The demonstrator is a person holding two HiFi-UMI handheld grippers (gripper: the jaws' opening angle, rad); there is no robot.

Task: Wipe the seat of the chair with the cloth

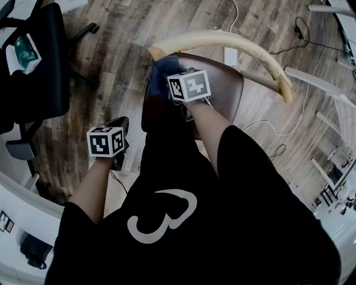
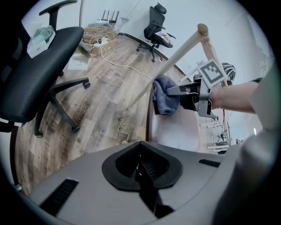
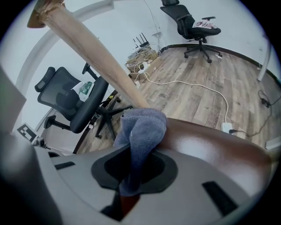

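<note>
The chair has a glossy brown seat (image 1: 225, 83) and a curved pale wooden backrest (image 1: 222, 40). A blue cloth (image 1: 160, 75) lies bunched on the seat's left edge, under the backrest's end. My right gripper (image 1: 174, 90) is shut on the cloth (image 3: 142, 129), which sticks up out of its jaws (image 3: 131, 176) and rests on the seat (image 3: 210, 145). My left gripper (image 1: 120, 123) hangs left of the chair over the floor, jaws shut (image 2: 142, 169) with nothing in them. From its view I see the cloth (image 2: 164, 94) and the right gripper (image 2: 193, 94) above the seat (image 2: 175, 132).
A black office chair (image 1: 39, 61) stands to the left on the wooden floor. A white power strip (image 1: 230, 55) and cables lie beyond the chair. White desk edges (image 1: 334, 11) run along the right. Another office chair (image 3: 193, 22) stands far off.
</note>
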